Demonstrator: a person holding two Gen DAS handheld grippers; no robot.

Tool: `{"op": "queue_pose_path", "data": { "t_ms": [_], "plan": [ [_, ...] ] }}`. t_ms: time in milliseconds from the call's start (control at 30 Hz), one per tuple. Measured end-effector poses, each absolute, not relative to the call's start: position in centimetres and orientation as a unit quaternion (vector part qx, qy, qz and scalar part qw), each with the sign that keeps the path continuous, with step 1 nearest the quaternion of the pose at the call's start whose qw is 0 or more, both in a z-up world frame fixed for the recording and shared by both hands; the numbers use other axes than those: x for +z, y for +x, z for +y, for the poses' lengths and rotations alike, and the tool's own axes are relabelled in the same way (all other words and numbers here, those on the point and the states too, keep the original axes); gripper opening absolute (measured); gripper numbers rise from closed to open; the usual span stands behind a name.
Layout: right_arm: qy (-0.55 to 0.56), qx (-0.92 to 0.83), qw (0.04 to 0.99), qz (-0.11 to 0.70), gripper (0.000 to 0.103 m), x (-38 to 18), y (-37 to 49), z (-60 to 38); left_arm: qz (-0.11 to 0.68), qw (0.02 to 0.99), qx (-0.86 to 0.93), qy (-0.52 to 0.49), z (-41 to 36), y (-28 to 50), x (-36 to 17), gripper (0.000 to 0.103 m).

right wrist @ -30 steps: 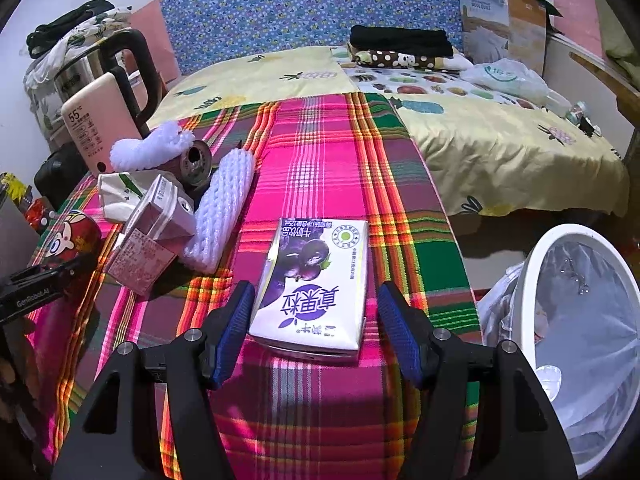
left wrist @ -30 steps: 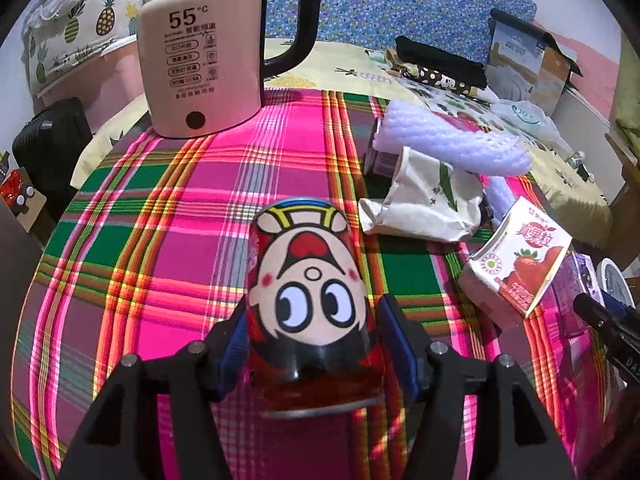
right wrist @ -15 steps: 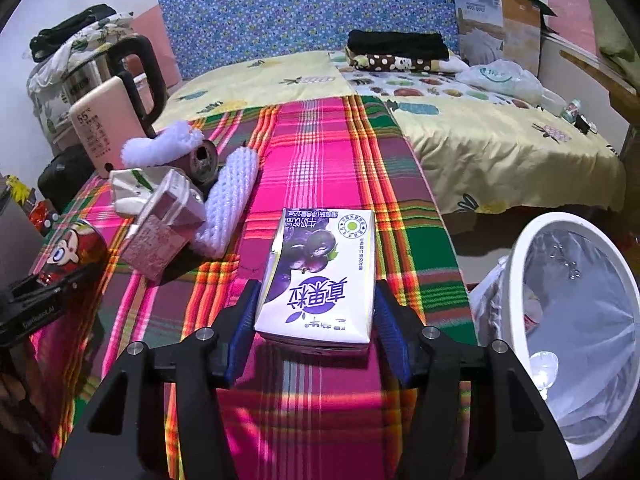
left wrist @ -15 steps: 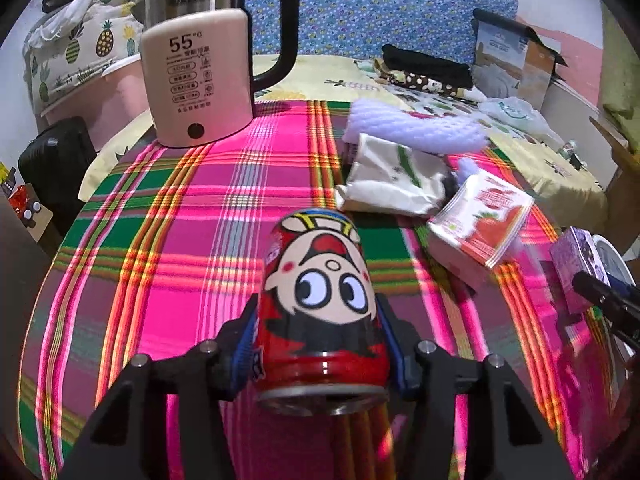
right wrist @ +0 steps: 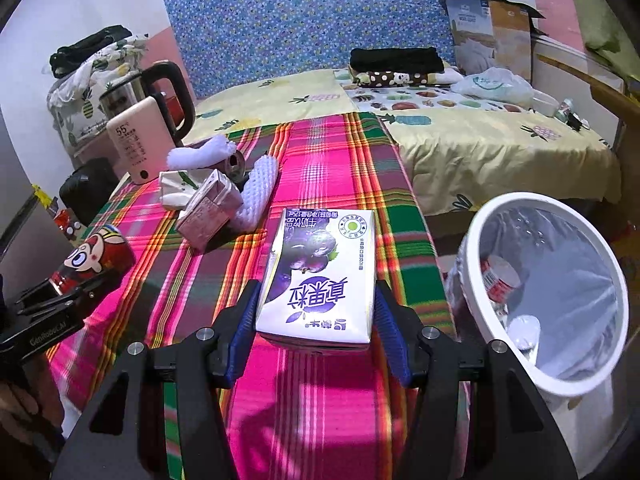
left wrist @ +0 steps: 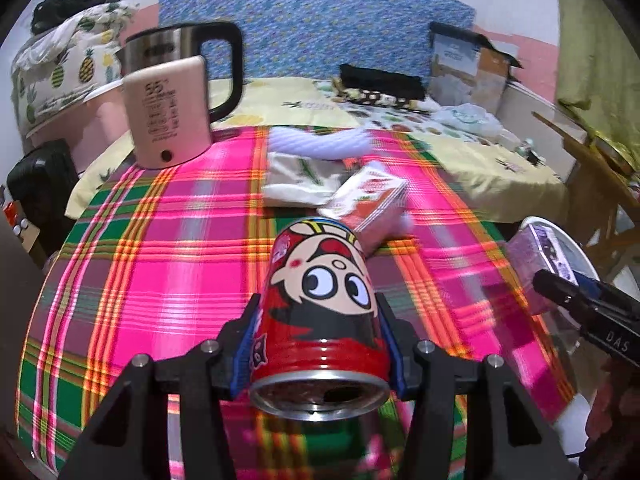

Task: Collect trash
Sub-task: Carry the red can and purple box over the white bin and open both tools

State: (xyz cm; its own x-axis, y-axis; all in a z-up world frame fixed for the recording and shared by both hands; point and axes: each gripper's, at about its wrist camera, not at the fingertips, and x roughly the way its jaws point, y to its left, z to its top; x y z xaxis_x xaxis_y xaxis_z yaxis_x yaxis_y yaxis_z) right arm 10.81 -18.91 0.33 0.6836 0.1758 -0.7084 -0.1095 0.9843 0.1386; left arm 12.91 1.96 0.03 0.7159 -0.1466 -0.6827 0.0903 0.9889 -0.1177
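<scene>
My left gripper [left wrist: 318,336] is shut on a red cartoon-face can [left wrist: 320,304], held above the plaid tablecloth [left wrist: 160,248]. My right gripper [right wrist: 316,320] is shut on a purple-and-white milk carton [right wrist: 320,272], lifted above the cloth near its right edge. The white bin [right wrist: 492,248] with a clear liner stands just right of the table and holds a red-labelled item [right wrist: 498,280]. On the cloth lie a pink strawberry carton [right wrist: 208,210], a crumpled white bag [right wrist: 176,188] and white foam netting [right wrist: 258,192]. The can and left gripper also show in the right wrist view [right wrist: 92,256].
A pink electric kettle [left wrist: 168,116] stands at the table's far left. A bed with a yellow sheet [right wrist: 480,144] lies beyond the table, with folded clothes [right wrist: 396,60] and a cardboard box [right wrist: 492,28]. A wooden frame [left wrist: 592,168] stands at the right.
Both grippers have risen and moved right with their loads. The right gripper closed on the milk carton and lifted it off the cloth. The bin is now closer to both.
</scene>
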Motion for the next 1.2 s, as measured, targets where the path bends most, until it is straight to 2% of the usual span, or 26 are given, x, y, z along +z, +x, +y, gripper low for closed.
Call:
{"op": "queue_pose_path", "data": {
  "t_ms": [667, 1200],
  "plan": [
    [0.08, -0.014, 0.926, 0.37, 0.056, 1.0, 7.8, -27.0, 0.358, 0.904, -0.232, 0.02, -12.7, 13.8, 2.0, 0.054],
    [0.101, -0.098, 0.908, 0.395, 0.057, -1.1, 7.9, -34.6, 0.391, 0.85, -0.35, 0.054, -25.0, 18.0, 0.5, 0.055]
  ]
}}
